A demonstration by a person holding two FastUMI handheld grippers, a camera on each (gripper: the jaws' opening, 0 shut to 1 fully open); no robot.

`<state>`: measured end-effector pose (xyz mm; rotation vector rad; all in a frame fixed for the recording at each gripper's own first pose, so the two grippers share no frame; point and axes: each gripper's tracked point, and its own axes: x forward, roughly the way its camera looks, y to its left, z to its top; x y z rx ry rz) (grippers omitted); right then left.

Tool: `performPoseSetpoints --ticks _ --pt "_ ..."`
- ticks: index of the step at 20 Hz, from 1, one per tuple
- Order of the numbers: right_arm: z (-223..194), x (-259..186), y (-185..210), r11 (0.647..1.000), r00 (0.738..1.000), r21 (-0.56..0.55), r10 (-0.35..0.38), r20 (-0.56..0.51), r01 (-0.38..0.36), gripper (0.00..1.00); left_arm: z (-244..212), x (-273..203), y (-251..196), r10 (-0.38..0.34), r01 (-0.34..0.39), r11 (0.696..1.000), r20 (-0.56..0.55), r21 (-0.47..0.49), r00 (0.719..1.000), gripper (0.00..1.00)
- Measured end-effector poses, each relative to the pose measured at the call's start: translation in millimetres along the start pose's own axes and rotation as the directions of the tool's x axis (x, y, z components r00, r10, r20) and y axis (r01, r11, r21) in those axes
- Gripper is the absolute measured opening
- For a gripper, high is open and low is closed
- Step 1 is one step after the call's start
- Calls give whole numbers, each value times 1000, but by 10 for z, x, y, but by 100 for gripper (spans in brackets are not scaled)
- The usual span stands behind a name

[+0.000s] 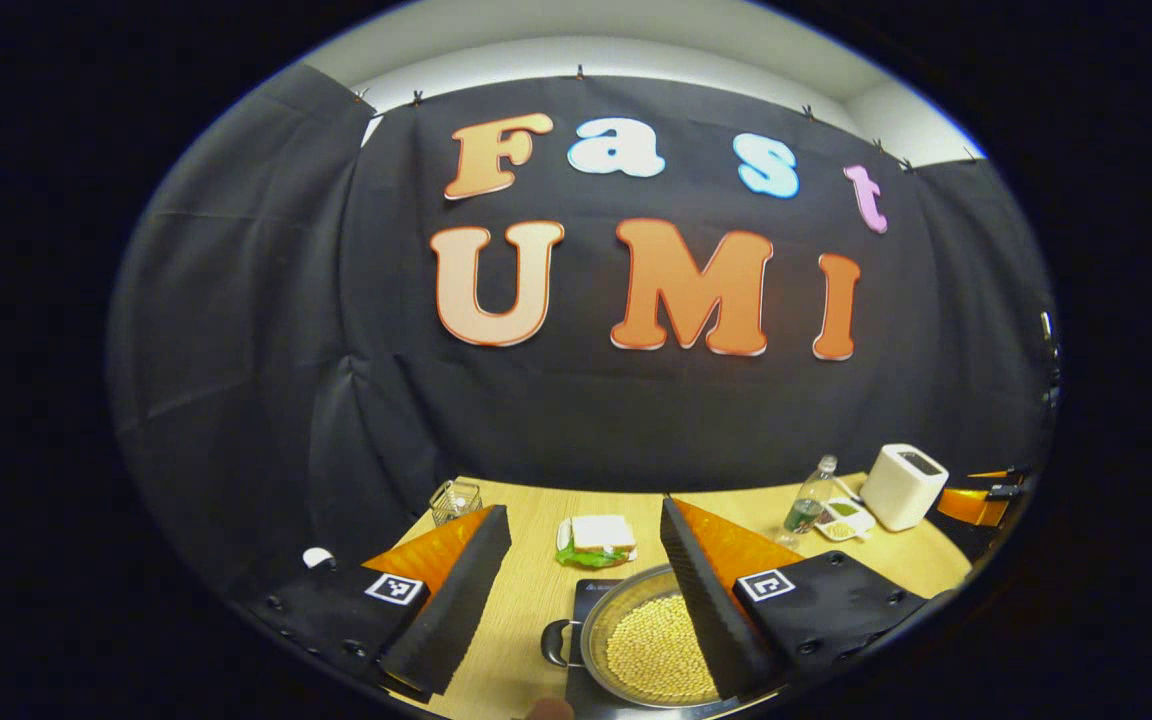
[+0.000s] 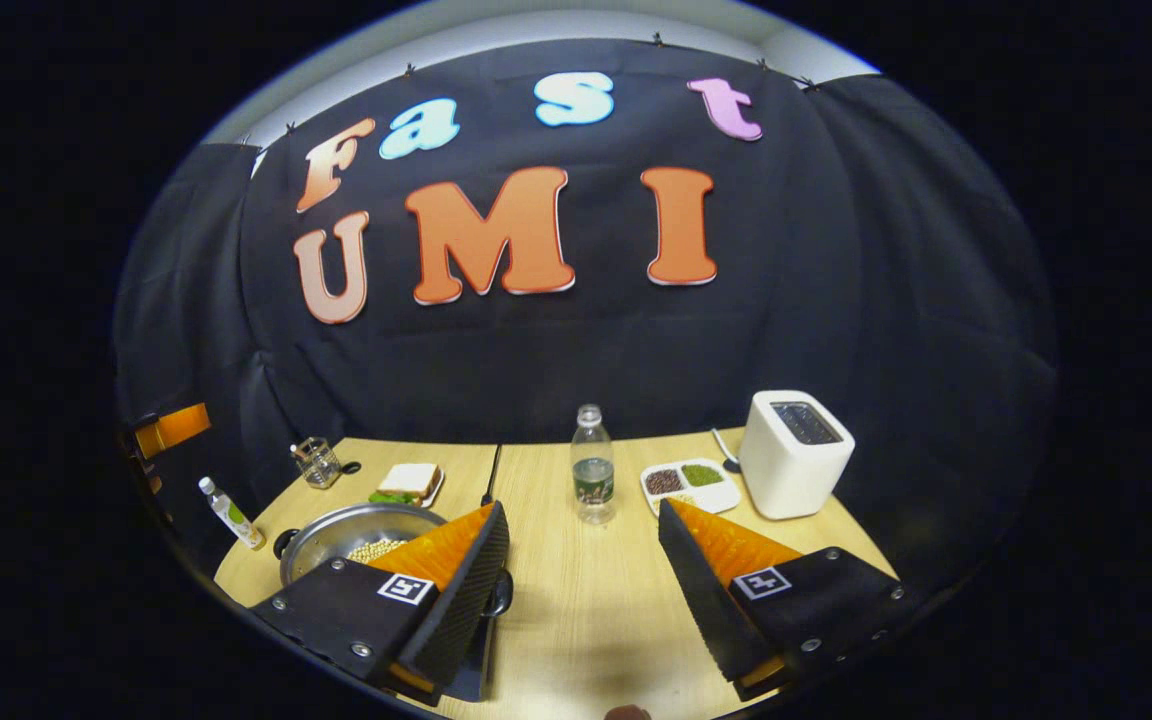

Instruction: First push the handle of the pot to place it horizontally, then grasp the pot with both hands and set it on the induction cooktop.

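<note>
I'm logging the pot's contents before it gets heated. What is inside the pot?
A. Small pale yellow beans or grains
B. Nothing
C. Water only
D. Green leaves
A: in the left gripper view the pot holds a layer of small pale yellow round grains, which the right gripper view also shows inside its rim.

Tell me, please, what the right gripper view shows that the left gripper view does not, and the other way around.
Right gripper view: a small white-capped bottle at the table's left edge.
Left gripper view: the dark far edge of the induction cooktop under the pot, and a small white thing that I cannot identify.
Shared: the pot with its yellow beans, the sandwich, the glass cup, the water bottle, the divided dish, the white toaster and the wooden table.
</note>
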<state>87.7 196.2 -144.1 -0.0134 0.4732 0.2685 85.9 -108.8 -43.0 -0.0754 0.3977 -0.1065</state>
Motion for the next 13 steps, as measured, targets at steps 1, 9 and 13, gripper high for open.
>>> performPoseSetpoints --ticks 1,9,13 --pt "140 -102 -96 1000 999 -3 -8 33 8 93 179 -97 59 4 -4 1000 28 -10 1000 100" --pt "950 -850 -805 994 966 11 -110 236 111 93 1390 -922 736 142 -125 989 280 -80 950 99" --pt "1135 -1104 -935 988 944 -1 -149 295 156 93 1595 -1224 1024 203 -180 979 337 -99 919 99"
